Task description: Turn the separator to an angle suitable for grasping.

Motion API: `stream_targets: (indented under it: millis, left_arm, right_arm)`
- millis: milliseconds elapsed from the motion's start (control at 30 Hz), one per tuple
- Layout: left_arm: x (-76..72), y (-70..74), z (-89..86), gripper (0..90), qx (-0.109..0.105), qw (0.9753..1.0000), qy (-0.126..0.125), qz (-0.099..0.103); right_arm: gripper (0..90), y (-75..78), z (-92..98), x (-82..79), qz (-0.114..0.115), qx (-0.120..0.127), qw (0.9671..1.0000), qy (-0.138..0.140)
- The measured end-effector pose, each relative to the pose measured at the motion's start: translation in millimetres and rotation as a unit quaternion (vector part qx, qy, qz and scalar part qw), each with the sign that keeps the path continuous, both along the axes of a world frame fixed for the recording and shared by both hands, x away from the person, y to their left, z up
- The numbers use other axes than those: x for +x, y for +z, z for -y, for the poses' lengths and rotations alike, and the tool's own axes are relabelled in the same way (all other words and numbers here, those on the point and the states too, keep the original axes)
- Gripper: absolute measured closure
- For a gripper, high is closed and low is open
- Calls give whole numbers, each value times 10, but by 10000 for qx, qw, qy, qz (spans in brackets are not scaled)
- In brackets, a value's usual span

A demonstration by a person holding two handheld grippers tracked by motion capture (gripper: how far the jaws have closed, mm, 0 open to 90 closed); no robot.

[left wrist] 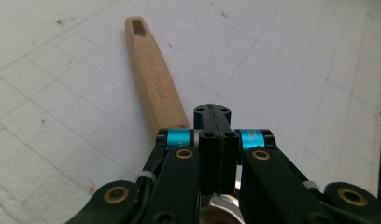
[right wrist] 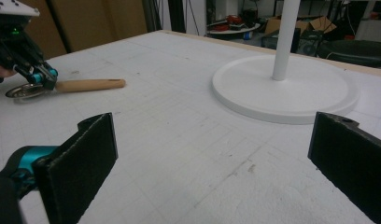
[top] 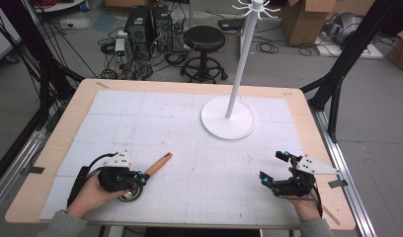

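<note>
The left gripper (top: 140, 177) fingers are clamped on the wooden-handled utensil (top: 157, 164), handle pointing away; the right gripper (top: 272, 168) fingers stand apart.

Bright, even light; soft shadows; slight blur

Wooden-handled strainer (top: 149, 173) flat on table

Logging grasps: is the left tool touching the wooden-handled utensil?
Touching. In the left gripper view the left tool has its jaws shut at the near end of the wooden-handled utensil, where the handle meets its metal part.
</note>
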State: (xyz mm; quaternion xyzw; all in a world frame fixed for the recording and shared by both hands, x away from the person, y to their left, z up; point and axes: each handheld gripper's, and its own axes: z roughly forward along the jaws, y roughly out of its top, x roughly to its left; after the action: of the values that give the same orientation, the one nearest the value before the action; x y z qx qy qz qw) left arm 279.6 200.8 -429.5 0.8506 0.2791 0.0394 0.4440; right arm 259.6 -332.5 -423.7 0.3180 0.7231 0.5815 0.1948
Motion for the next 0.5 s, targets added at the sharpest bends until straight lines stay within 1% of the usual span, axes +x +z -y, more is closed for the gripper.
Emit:
stream_targets:
  millis: [33,100,133,167,200,233,300,367,400,433,467,500]
  left_arm:
    - [17,10,-2,898,-46,10000,70,6]
    - [61,40,-3,898,-50,9999,145,7]
    - [82,63,0,898,-63,9998,201,55]
    - [107,90,5,898,-116,9996,243,86]
    - [131,111,16,898,-169,9994,278,117]
    - [157,128,33,898,-146,9993,301,137]
    - [213,150,71,898,-26,9993,336,161]
    - [271,147,104,898,10,9991,376,195]
    - [304,141,109,898,-41,9991,378,173]
    - [338,130,109,898,-156,9990,393,134]
    - [373,120,103,898,-204,9989,407,146]
    - [406,115,98,898,-215,9986,467,112]
  right_arm:
    - [6,2,-2,-2,-5,4,10000,6]
    - [6,4,-2,-4,22,4,10000,2]
    - [6,5,-2,-8,-4,32,10000,6]
    - [6,10,7,-11,-1,118,9999,-10]
    - [6,10,7,-11,-1,118,9999,-10]
    - [6,16,12,-12,17,140,9999,-8]
    - [6,26,16,-21,30,147,9999,-13]
    - [6,33,17,-25,40,172,9998,-11]
    - [6,35,19,-24,19,195,9998,-10]
    - [6,34,24,-17,-20,268,9996,2]
    - [6,33,28,-9,-89,377,9993,-8]
    - [6,35,33,-8,-118,412,9991,-27]
